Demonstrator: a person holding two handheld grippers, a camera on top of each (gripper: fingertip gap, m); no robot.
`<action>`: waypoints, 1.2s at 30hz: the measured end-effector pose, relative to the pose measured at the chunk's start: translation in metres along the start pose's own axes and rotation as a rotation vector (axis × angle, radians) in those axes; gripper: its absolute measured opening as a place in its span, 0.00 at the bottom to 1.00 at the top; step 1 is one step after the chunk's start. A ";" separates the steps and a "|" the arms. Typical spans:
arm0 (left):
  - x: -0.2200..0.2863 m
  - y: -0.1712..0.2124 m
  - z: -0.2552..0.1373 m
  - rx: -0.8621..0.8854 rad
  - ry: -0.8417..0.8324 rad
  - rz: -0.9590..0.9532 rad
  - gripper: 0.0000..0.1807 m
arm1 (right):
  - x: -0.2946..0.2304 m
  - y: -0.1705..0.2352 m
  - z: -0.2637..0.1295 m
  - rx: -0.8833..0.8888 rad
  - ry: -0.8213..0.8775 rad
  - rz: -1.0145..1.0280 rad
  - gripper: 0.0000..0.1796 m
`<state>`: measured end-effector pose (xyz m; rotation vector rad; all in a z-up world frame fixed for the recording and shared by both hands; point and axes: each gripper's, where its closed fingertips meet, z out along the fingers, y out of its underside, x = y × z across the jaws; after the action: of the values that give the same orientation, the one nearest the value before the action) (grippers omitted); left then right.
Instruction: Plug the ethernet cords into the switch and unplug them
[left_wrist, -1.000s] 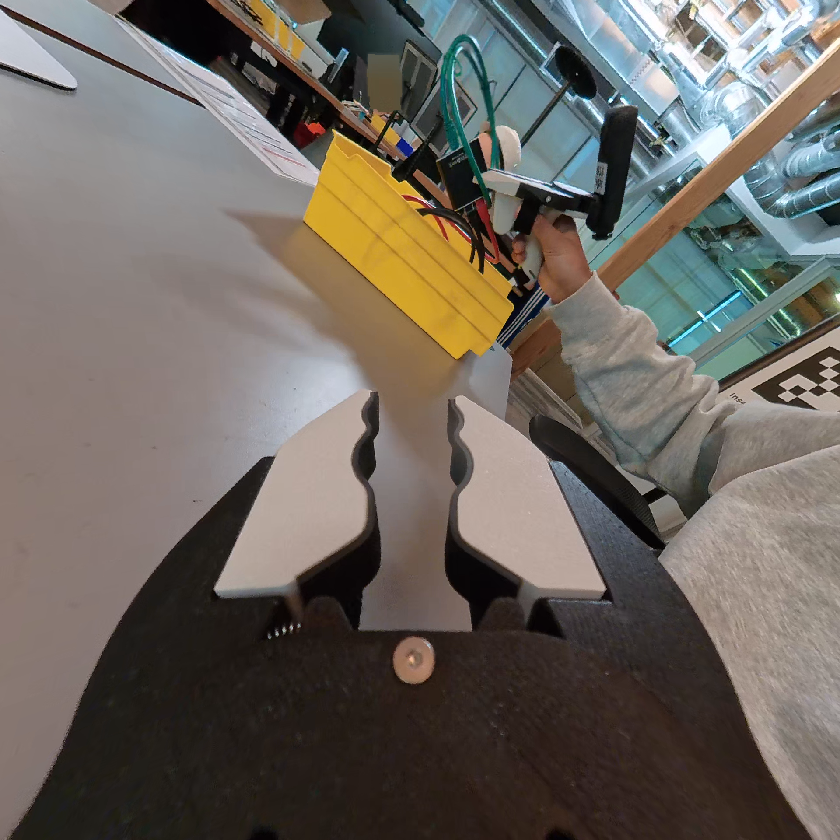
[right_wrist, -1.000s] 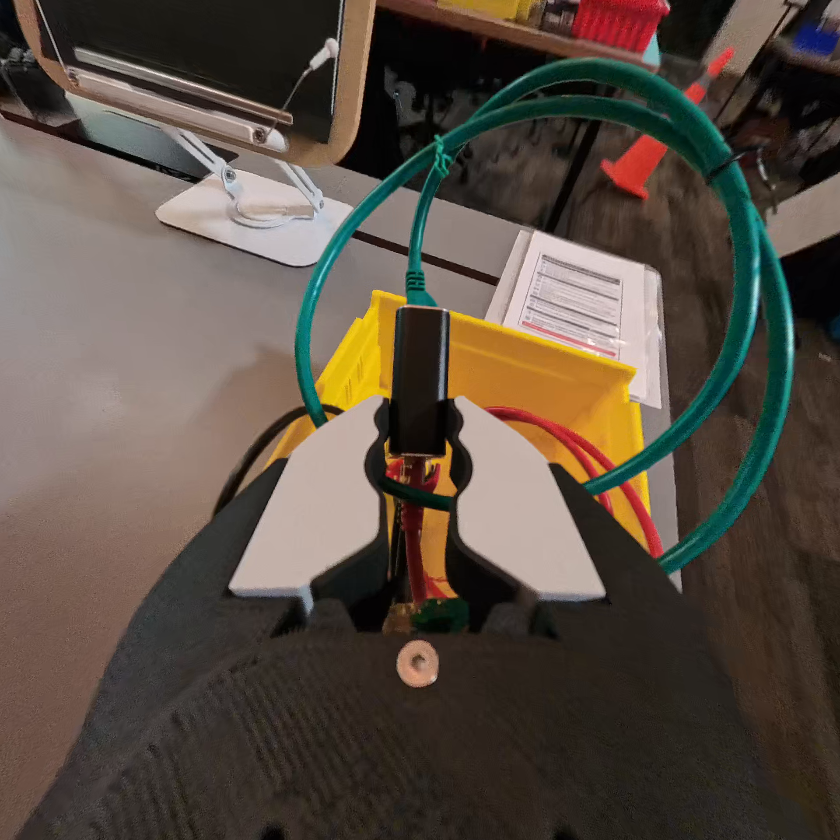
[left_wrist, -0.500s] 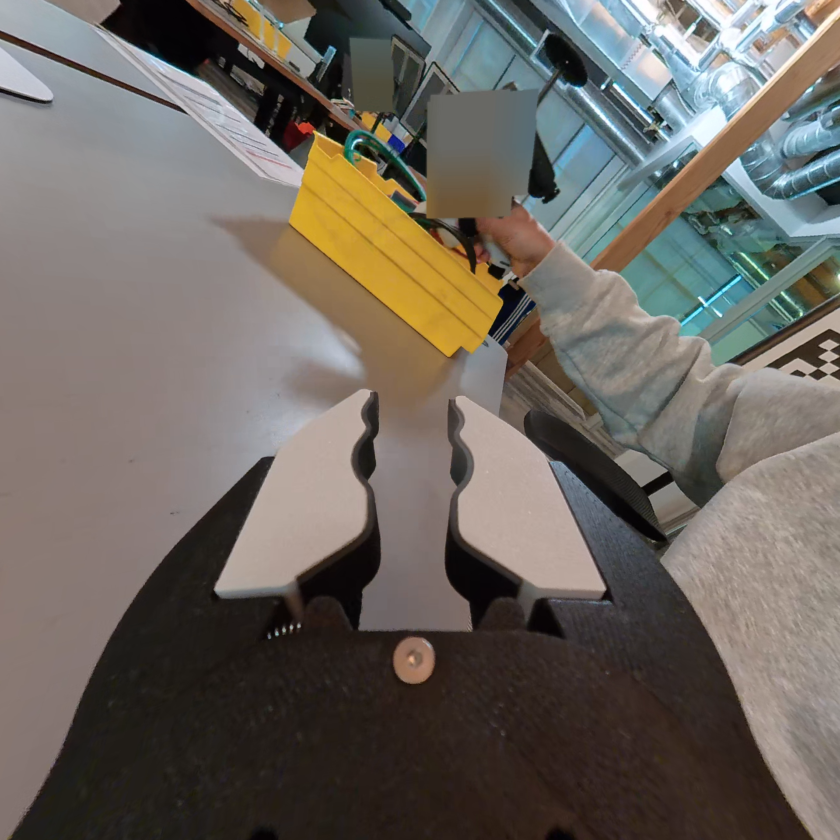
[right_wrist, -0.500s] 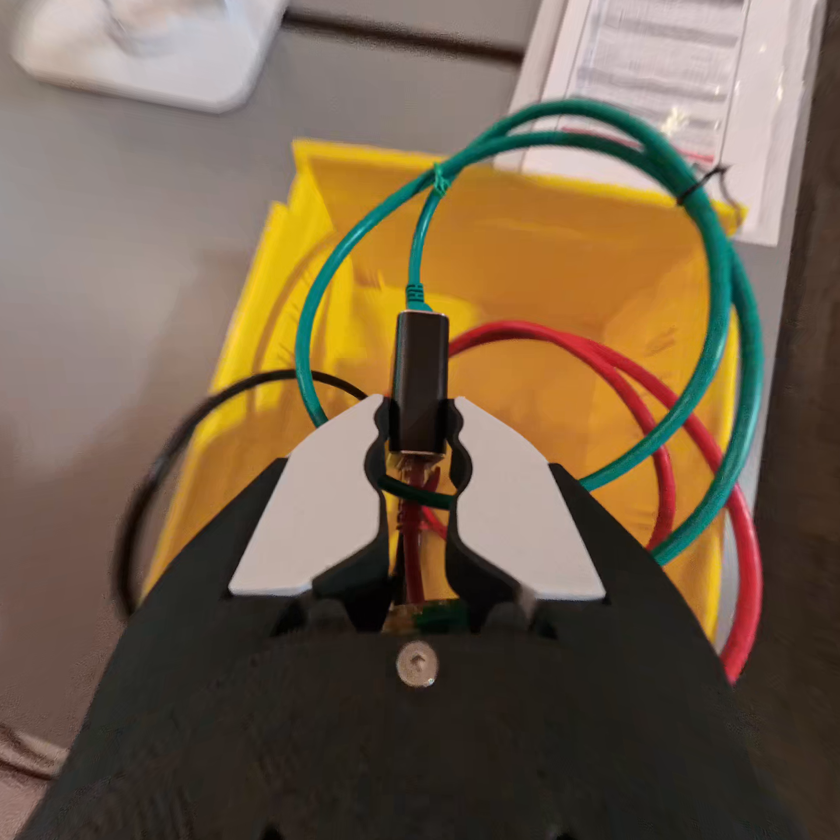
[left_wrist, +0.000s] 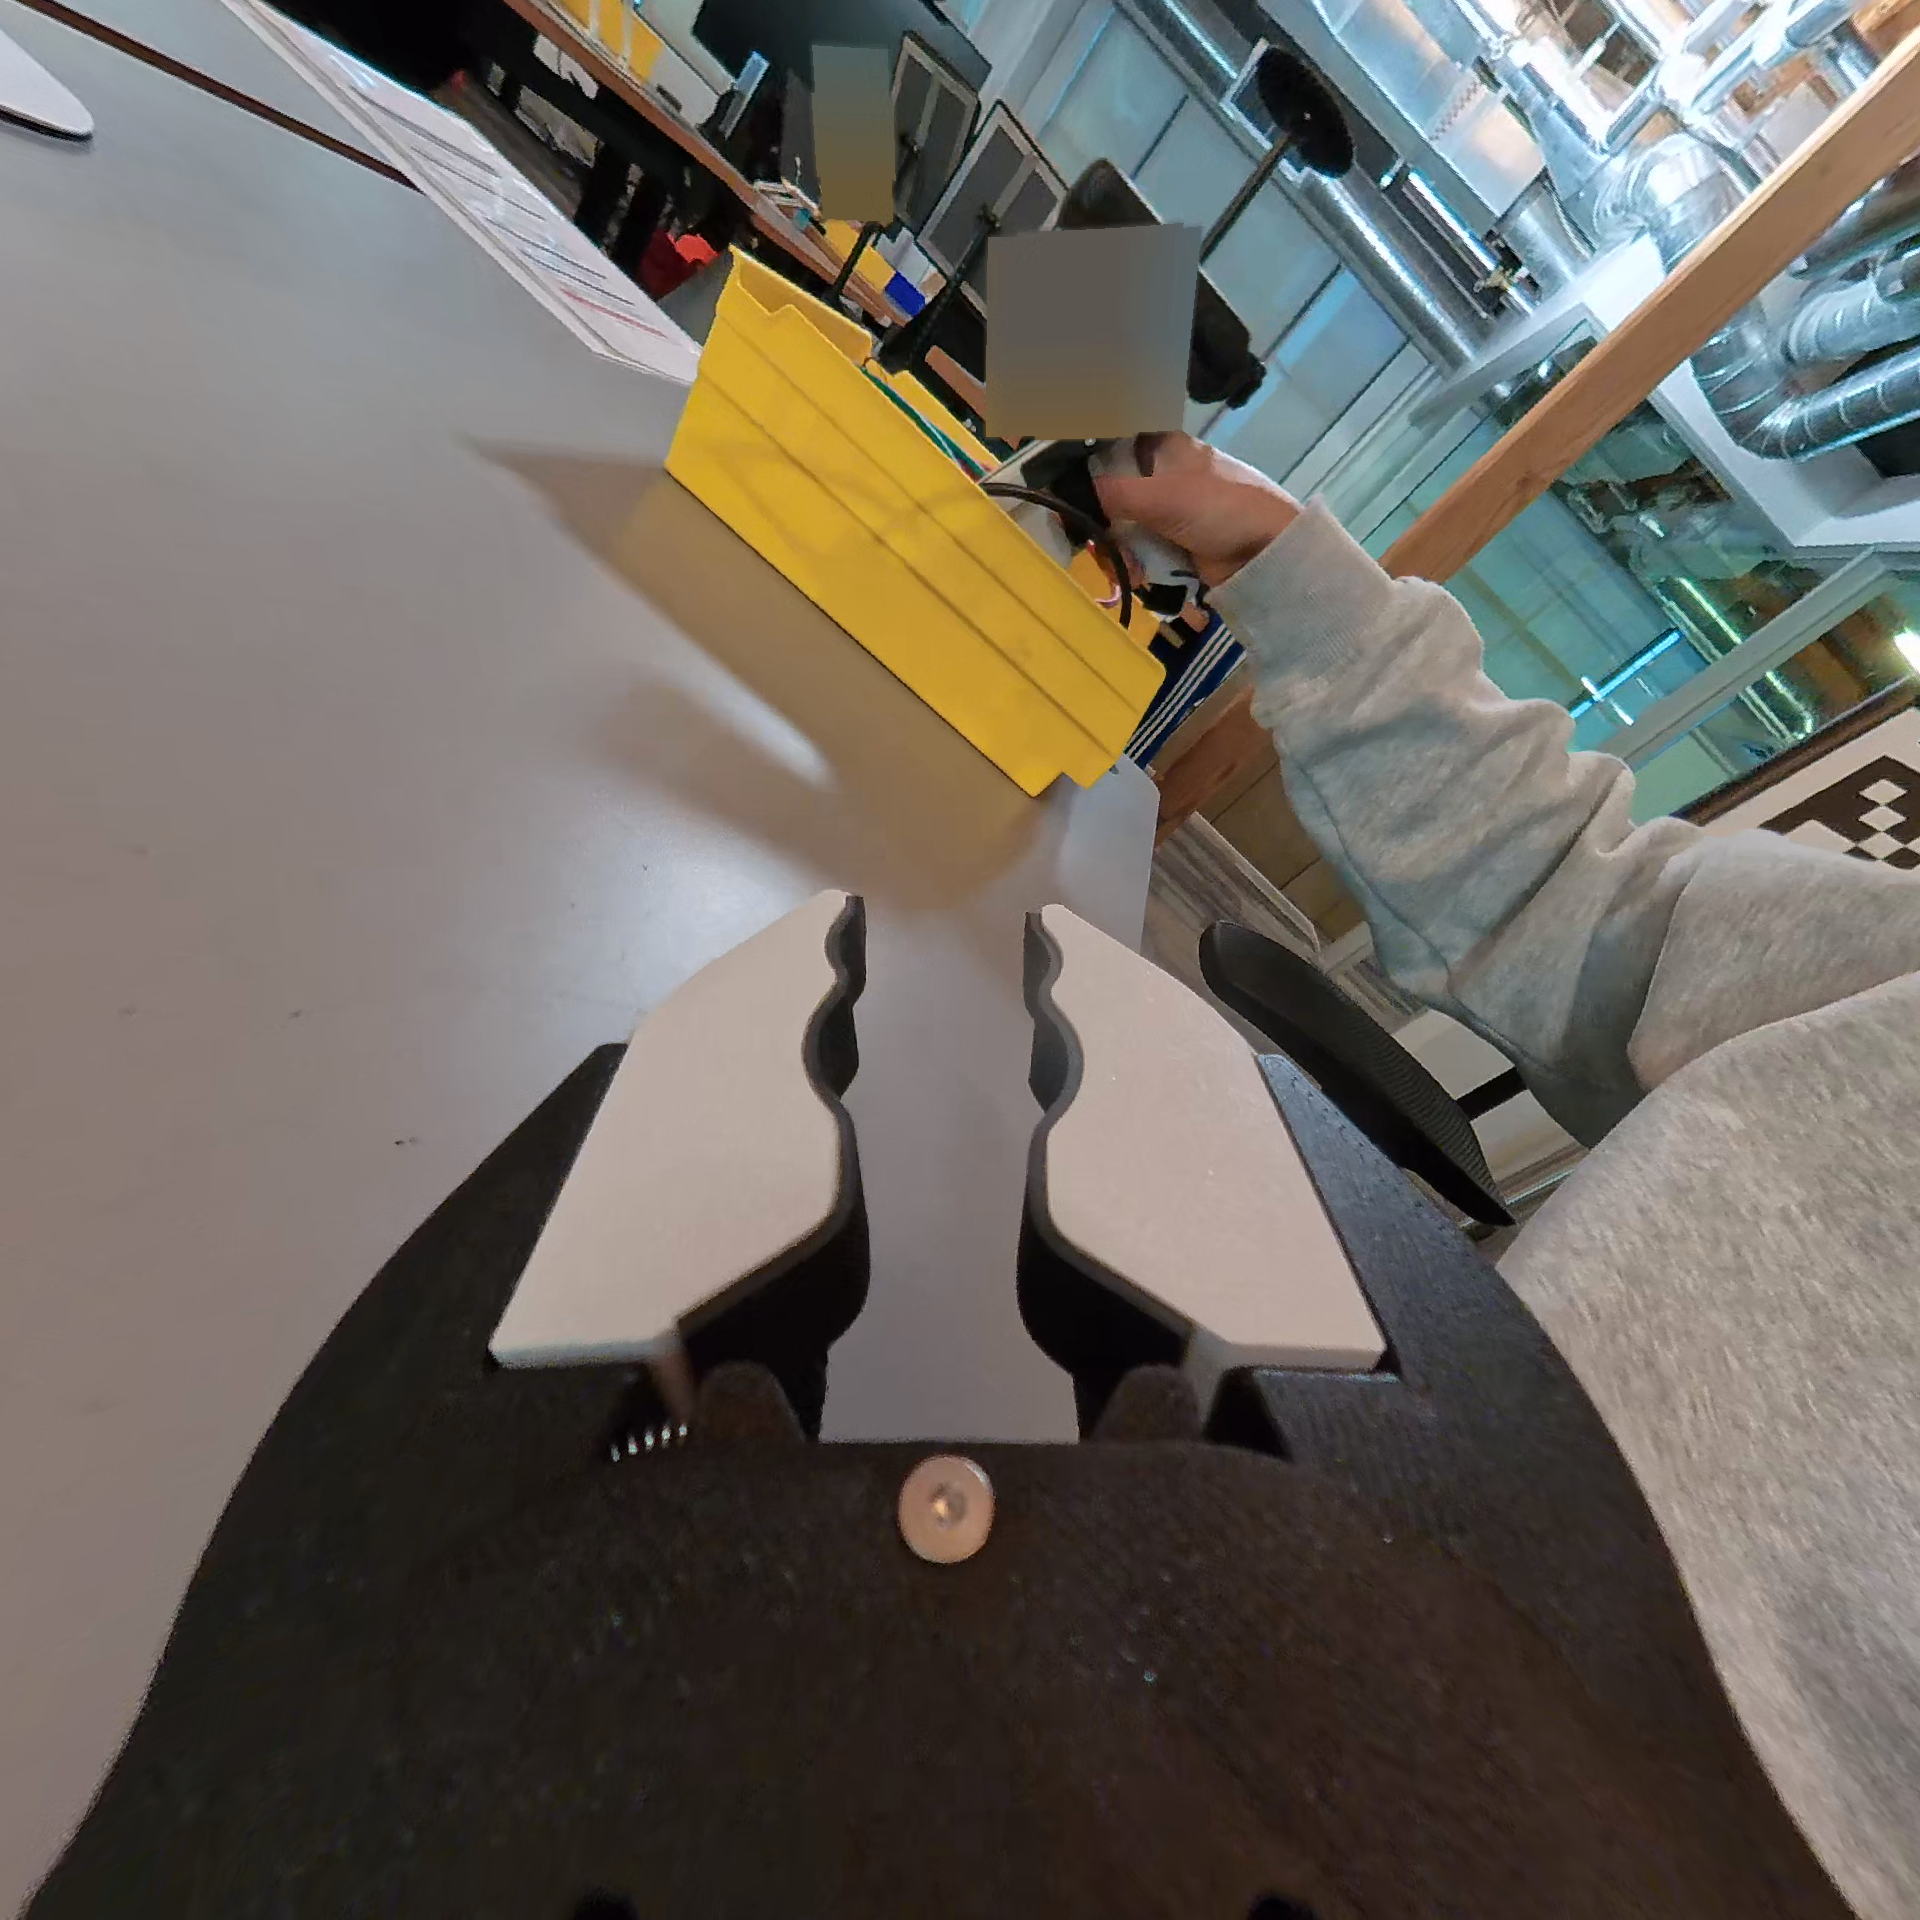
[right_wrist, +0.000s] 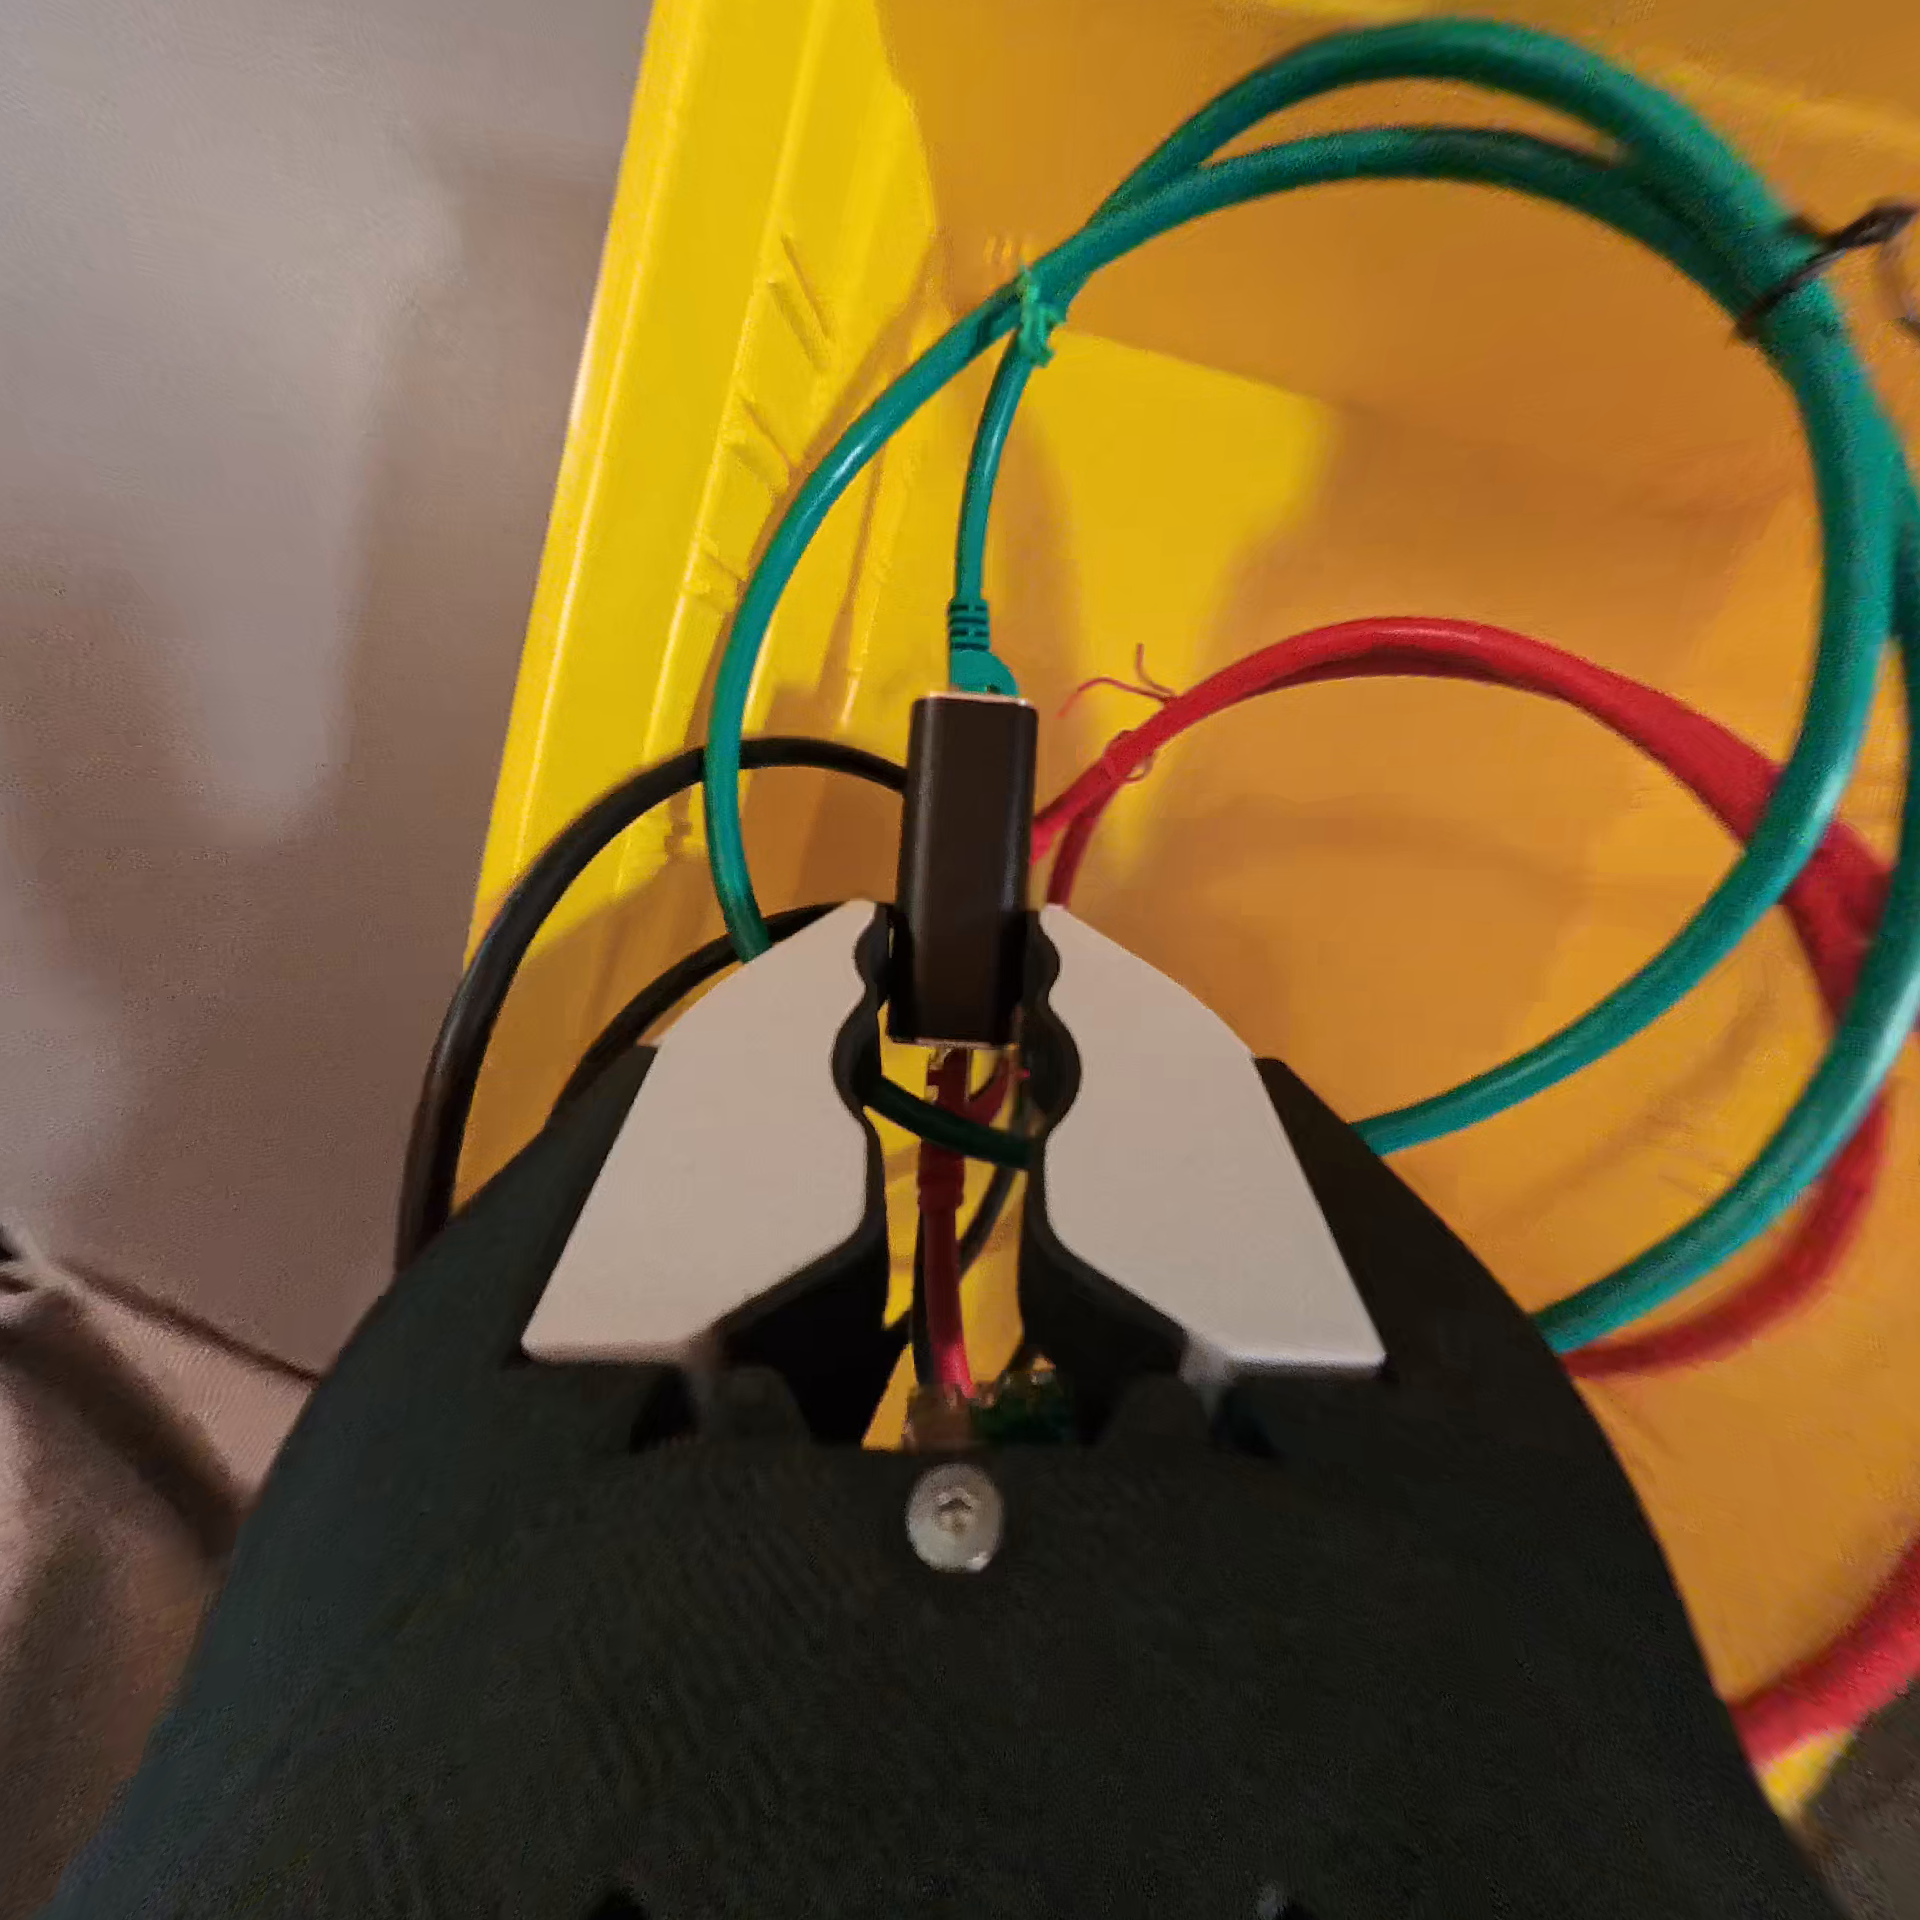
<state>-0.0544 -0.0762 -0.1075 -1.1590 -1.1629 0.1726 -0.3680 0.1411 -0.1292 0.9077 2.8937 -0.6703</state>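
In the right wrist view my right gripper (right_wrist: 951, 920) is shut on a small black switch (right_wrist: 966, 831), held low inside the yellow bin (right_wrist: 1455, 520). A green ethernet cord (right_wrist: 1714, 187) is plugged into the switch's far end and loops in coils over the bin. A red cord (right_wrist: 1507, 649) enters the switch's near end and coils in the bin. A black cable (right_wrist: 540, 883) hangs over the bin's left wall. In the left wrist view my left gripper (left_wrist: 943, 925) is open and empty, low over the grey table (left_wrist: 312, 675), well short of the yellow bin (left_wrist: 883, 561).
In the left wrist view a hand (left_wrist: 1195, 509) in a grey sleeve (left_wrist: 1434, 727) reaches into the bin at the table's right end. A paper sheet (left_wrist: 520, 229) lies beyond the bin. A black chair (left_wrist: 1351, 1060) stands past the table edge.
My right gripper has gone down with the switch and its cords from above the bin into the bin. My left gripper has stayed open at about the same place.
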 end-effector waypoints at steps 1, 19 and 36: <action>0.000 0.000 0.000 0.001 0.001 -0.002 0.16 | -0.001 -0.001 0.003 -0.005 -0.034 0.031 0.14; 0.000 0.002 0.000 -0.011 -0.008 0.012 0.16 | 0.036 -0.034 -0.138 0.594 0.388 -0.164 0.18; 0.036 -0.016 0.034 -0.018 0.055 0.384 0.05 | 0.000 0.089 -0.148 1.100 0.394 0.067 0.00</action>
<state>-0.0715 -0.0395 -0.0751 -1.3877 -0.8864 0.4213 -0.3051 0.2682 -0.0296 1.2715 2.5974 -2.3993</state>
